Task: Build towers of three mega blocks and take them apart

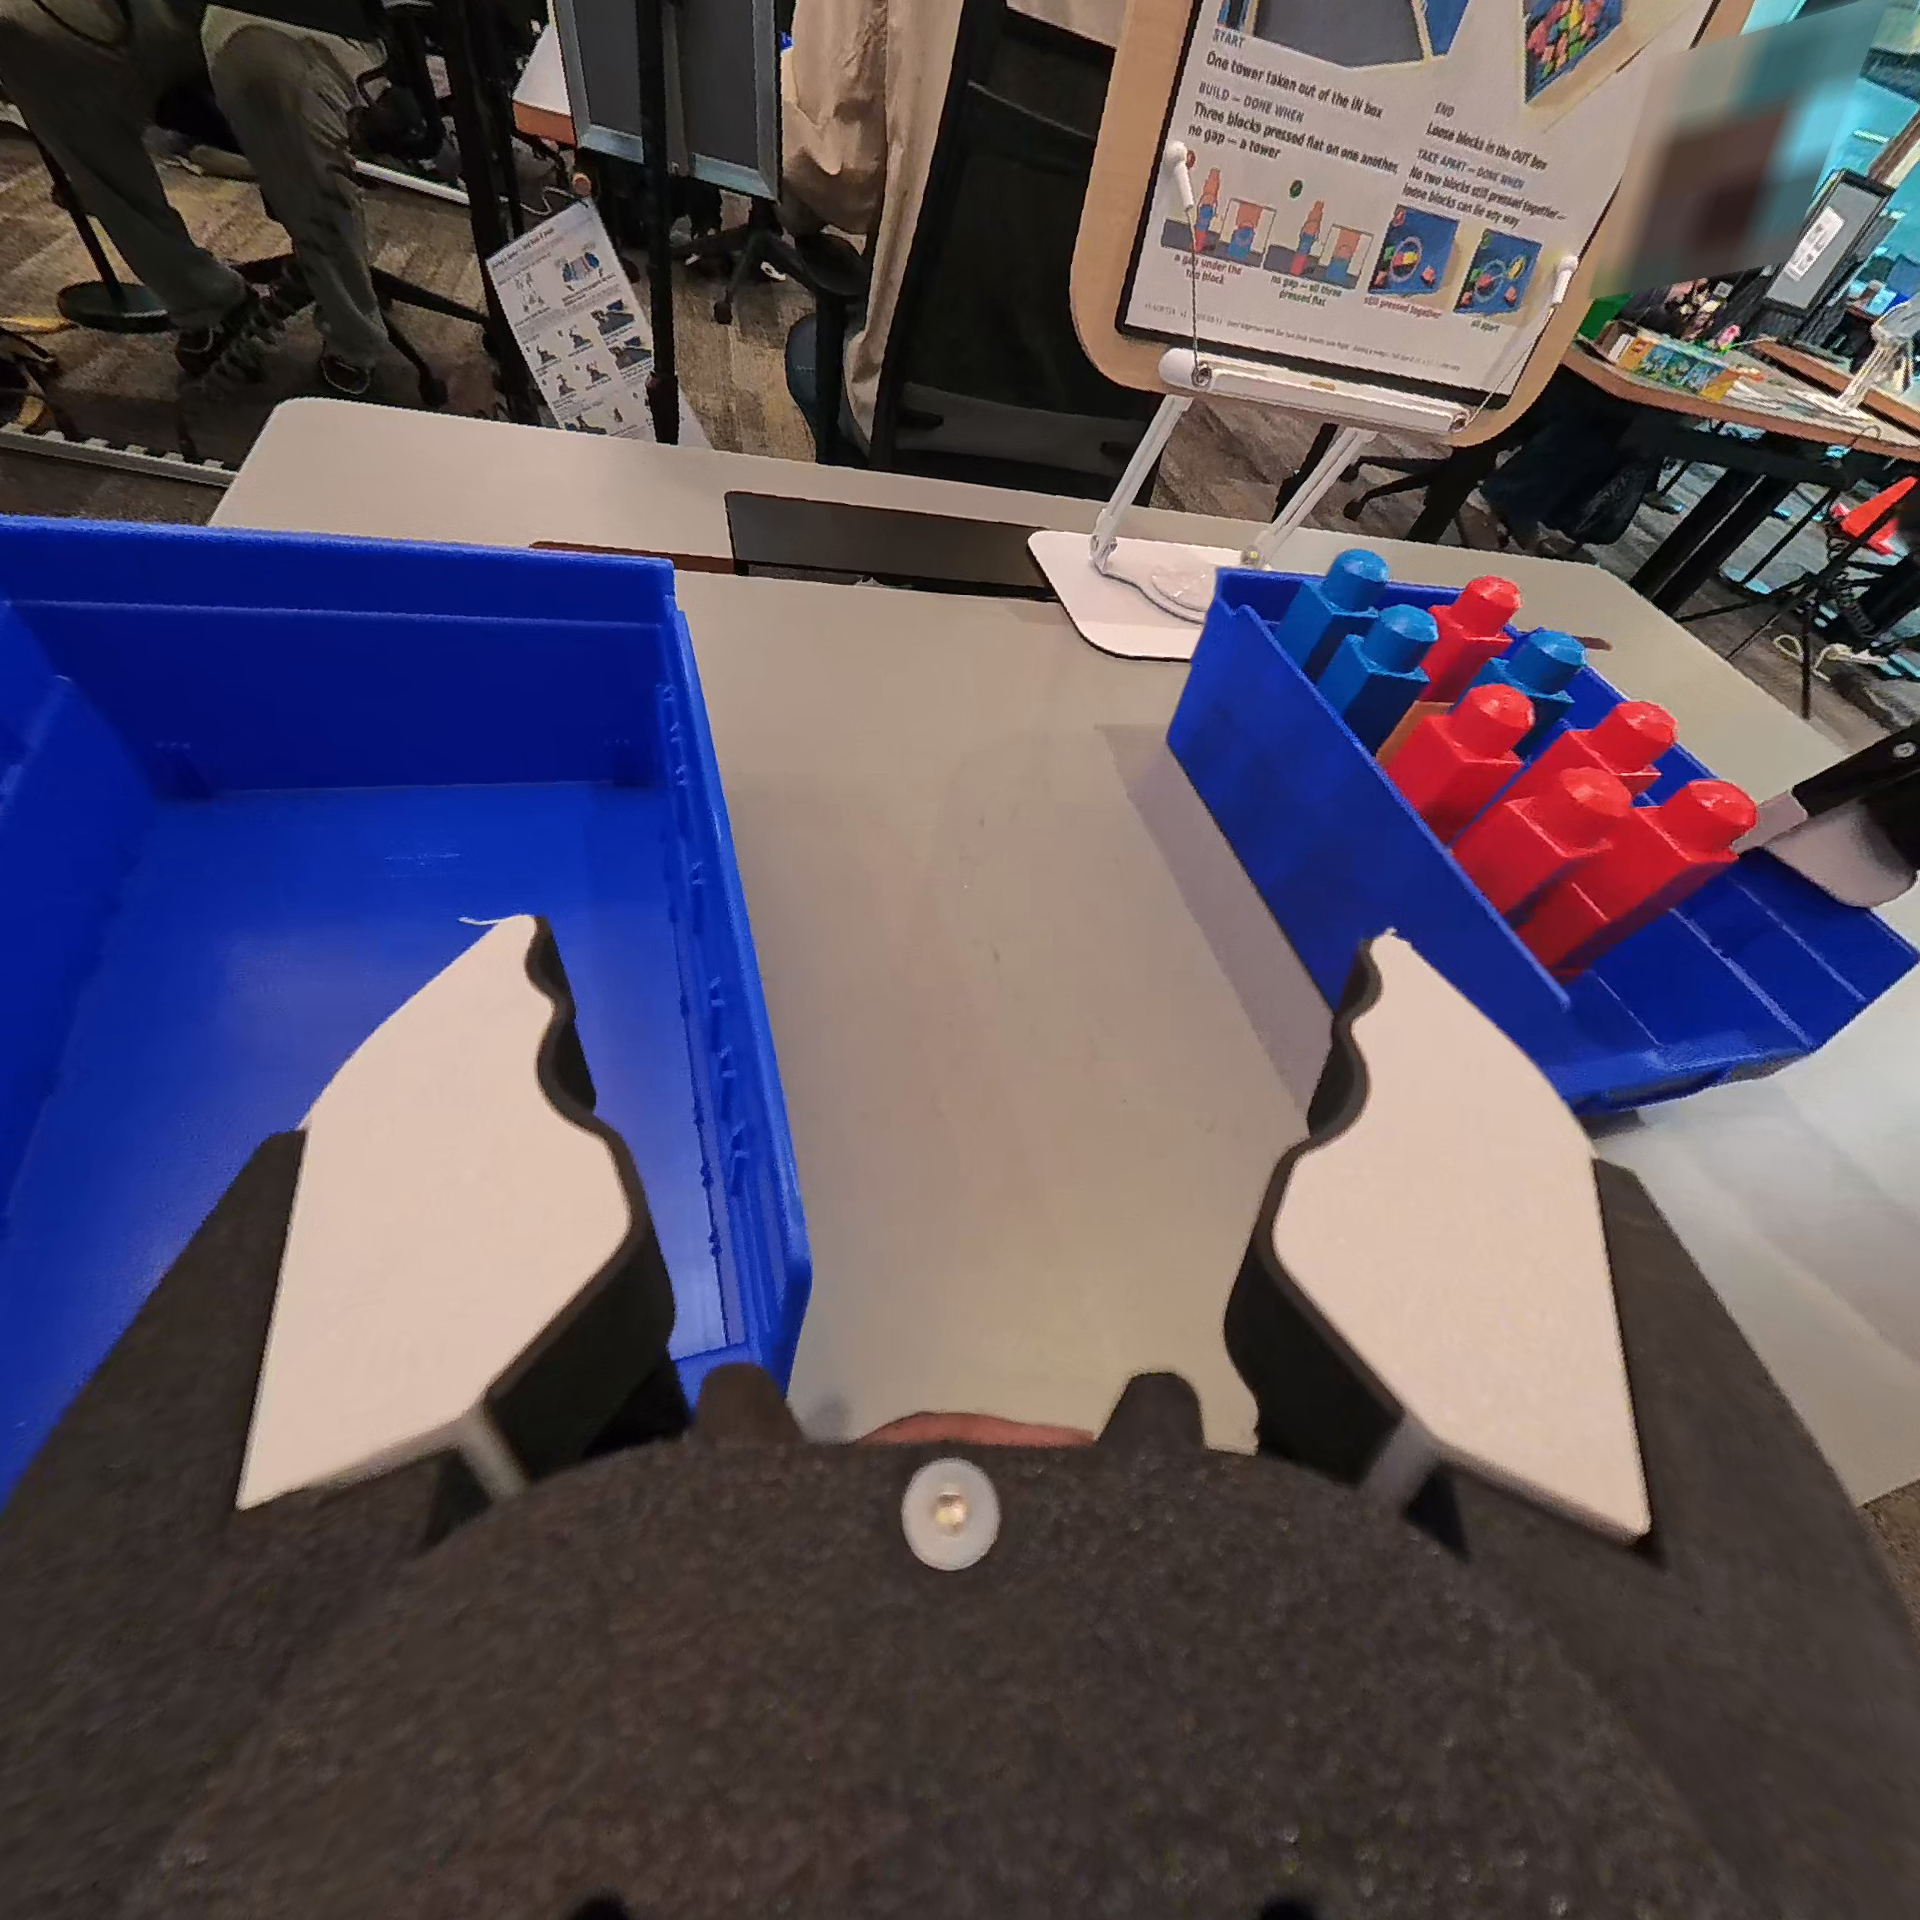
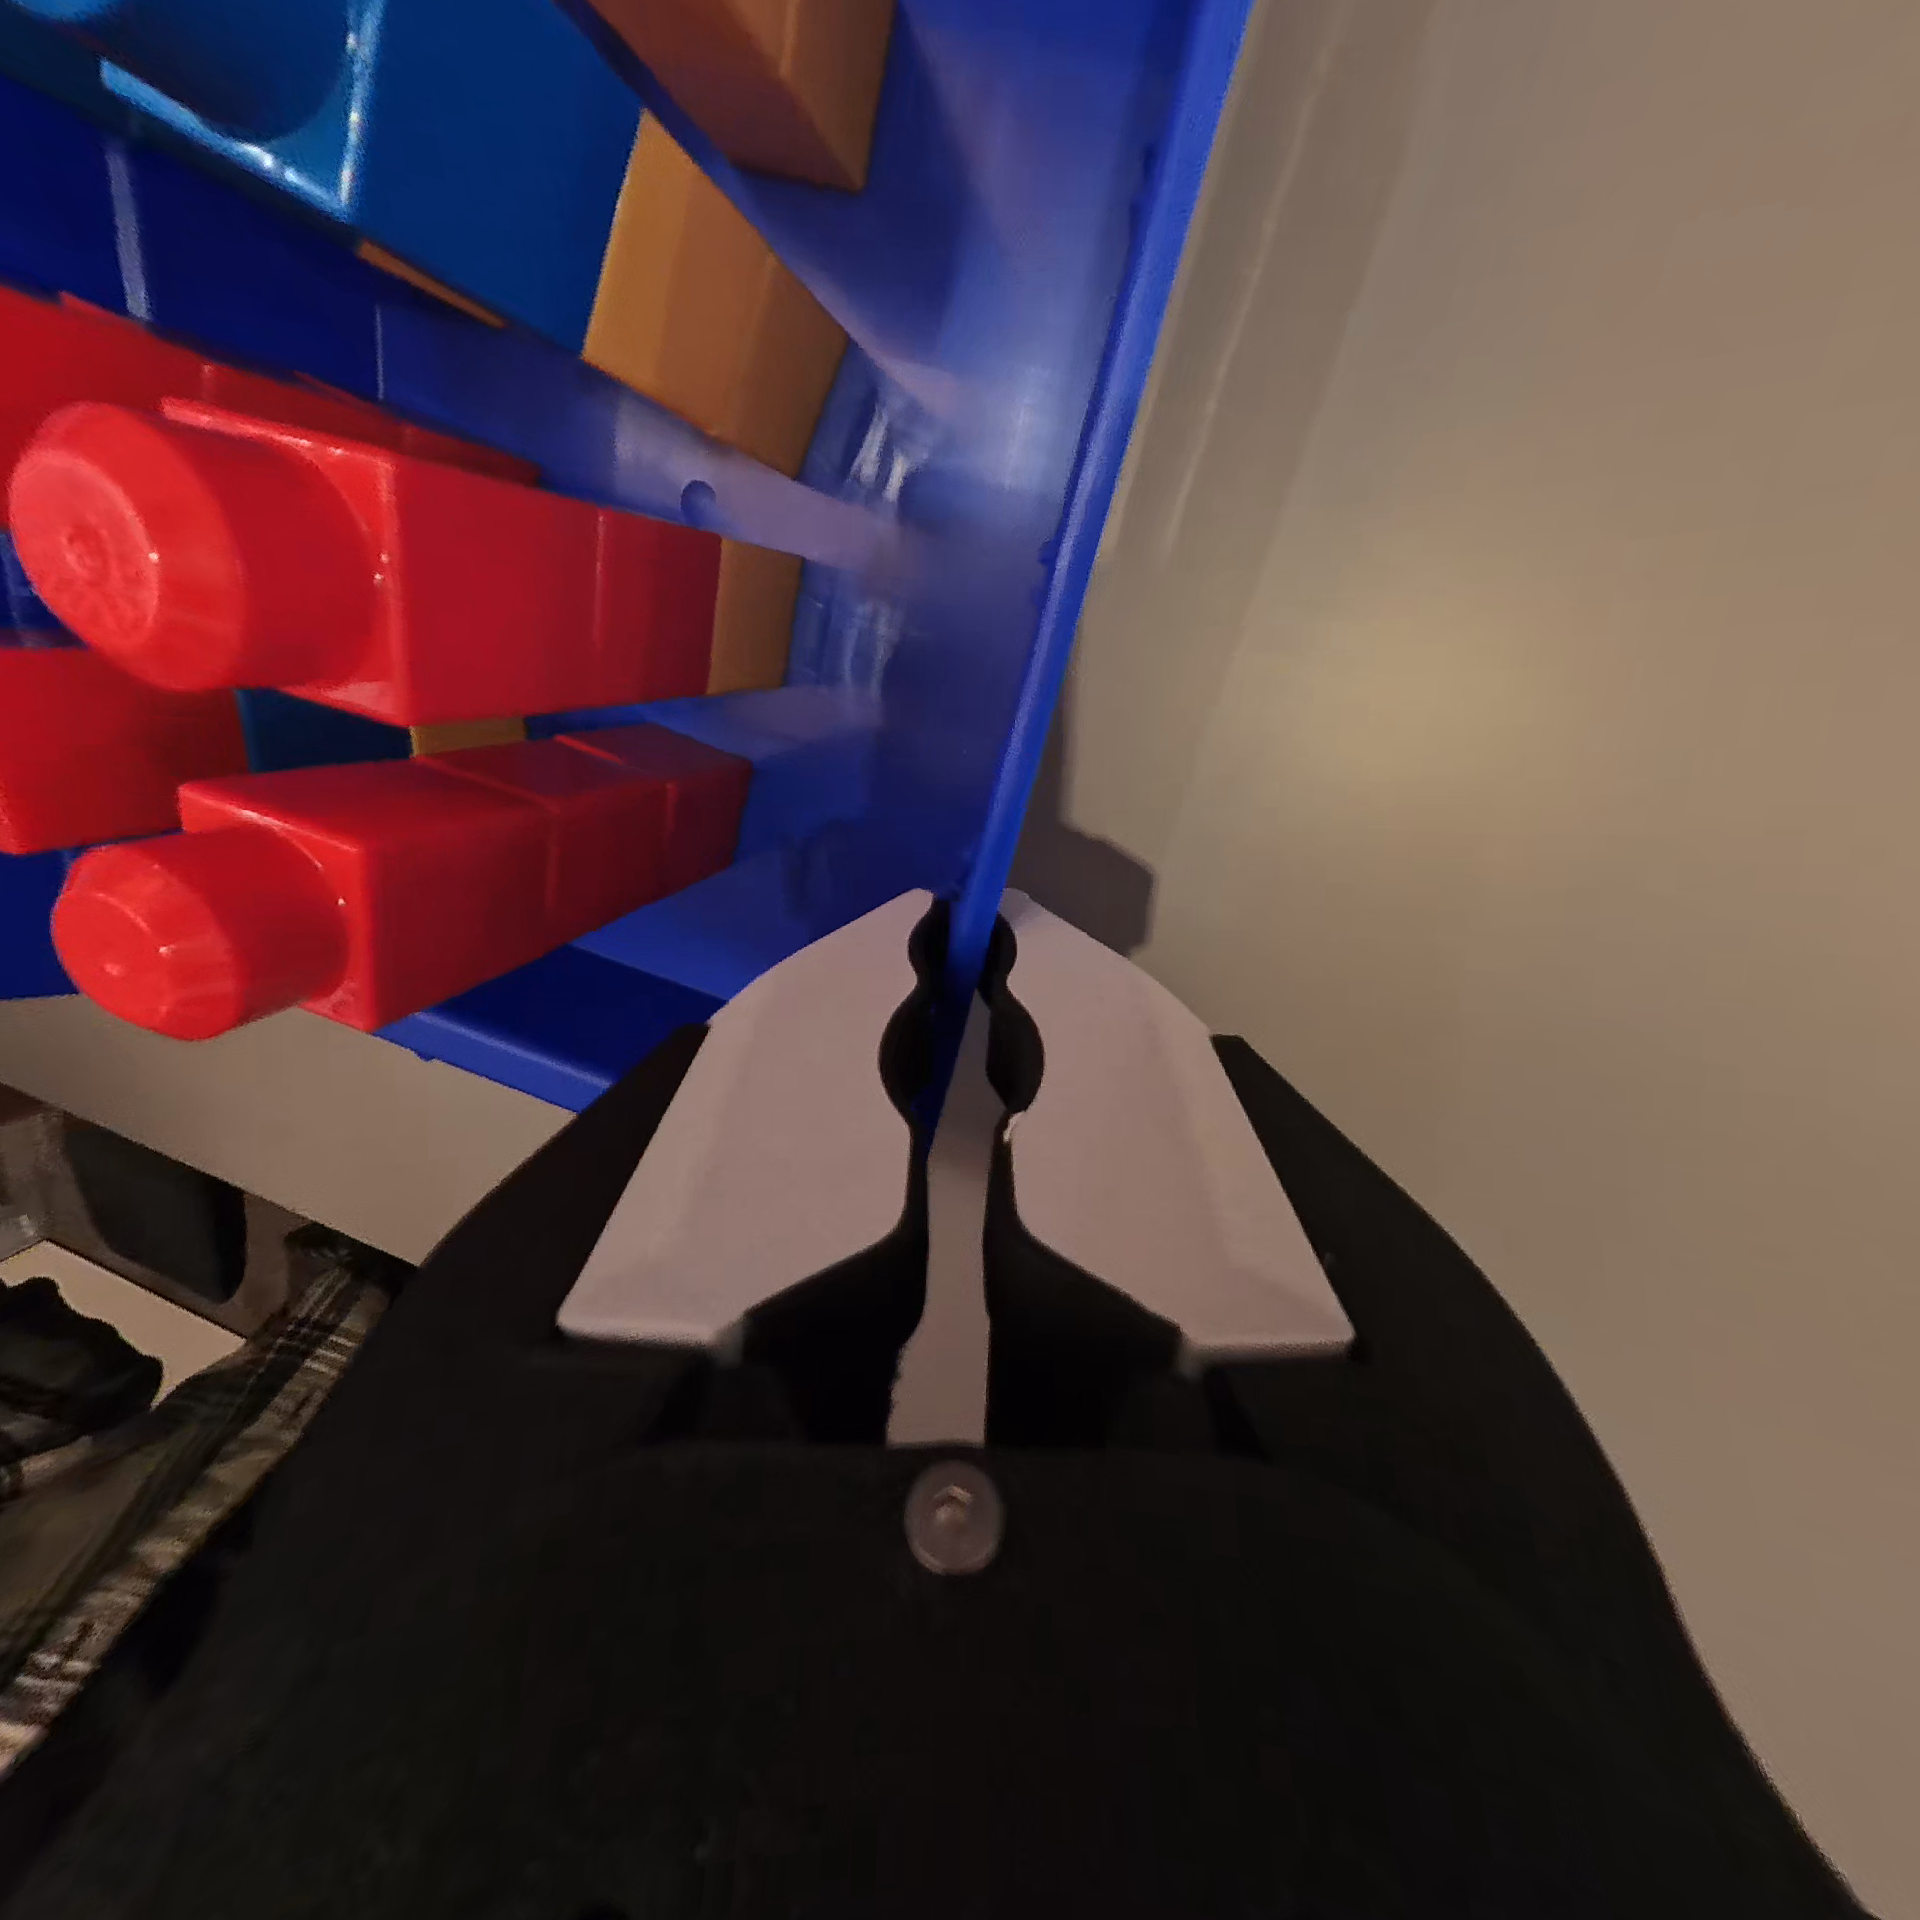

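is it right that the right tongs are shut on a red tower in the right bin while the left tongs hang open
Not quite. The right tongs are shut on the bin wall, not a red tower, as the right wrist view shows. The left tongs do hang open.

Pale grey table (image 1: 935, 831) fills middle. White metal stand (image 1: 1122, 592) at far edge, foot flat on surface, holding wood-backed instruction board (image 1: 1340, 197) tilted up. Black high-backed office chair (image 1: 997, 260) just beyond far edge, dark rectangular slot (image 1: 883, 540) in tabletop in front of it. Printed sheet (image 1: 582, 322) leaning against black pole on patterned carpet, far left. Seated person's legs (image 1: 156, 156) in top left corner. Second cluttered table (image 1: 1745, 384) off far right corner.
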Tool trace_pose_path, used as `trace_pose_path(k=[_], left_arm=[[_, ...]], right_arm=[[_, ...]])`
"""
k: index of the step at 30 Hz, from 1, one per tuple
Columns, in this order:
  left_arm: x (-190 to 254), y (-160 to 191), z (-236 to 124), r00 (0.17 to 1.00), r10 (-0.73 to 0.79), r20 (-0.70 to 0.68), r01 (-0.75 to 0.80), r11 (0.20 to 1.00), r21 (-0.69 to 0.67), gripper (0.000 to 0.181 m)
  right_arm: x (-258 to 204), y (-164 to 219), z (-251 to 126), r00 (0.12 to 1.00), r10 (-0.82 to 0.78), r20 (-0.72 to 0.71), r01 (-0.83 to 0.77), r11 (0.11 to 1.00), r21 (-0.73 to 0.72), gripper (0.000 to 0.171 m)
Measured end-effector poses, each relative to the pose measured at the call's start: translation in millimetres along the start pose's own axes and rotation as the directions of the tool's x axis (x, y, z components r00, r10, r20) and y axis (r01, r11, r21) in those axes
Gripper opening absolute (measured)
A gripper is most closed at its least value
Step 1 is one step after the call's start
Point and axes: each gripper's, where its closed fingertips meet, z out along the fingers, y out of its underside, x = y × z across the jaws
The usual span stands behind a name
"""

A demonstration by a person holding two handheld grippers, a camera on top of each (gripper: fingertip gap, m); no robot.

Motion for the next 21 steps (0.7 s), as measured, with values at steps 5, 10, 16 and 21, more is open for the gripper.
trace_pose_path(k=[5,10,16,21], left_arm=[[-2,-3,-2,1.0,0.004,0.008,-0.004,1.0,0.003,0.135],[-6,2,-1,1.0,0.008,0.021,-0.007,0.999,-0.034,0.135],[-14,1,5,0.998,0.029,0.047,-0.024,0.996,-0.089,0.135],[-19,0,11,0.998,0.025,0.056,-0.016,0.988,-0.151,0.134]], right_arm=[[-32,-7,10,0.999,-0.045,0.021,0.045,0.999,0.003,0.006],[-53,-15,17,0.995,-0.095,0.023,0.095,0.995,-0.001,0.006],[-76,-19,21,0.986,-0.098,0.137,0.095,0.995,0.028,0.01],[-69,-19,-7,0.964,-0.089,0.249,0.048,0.985,0.167,0.027]])
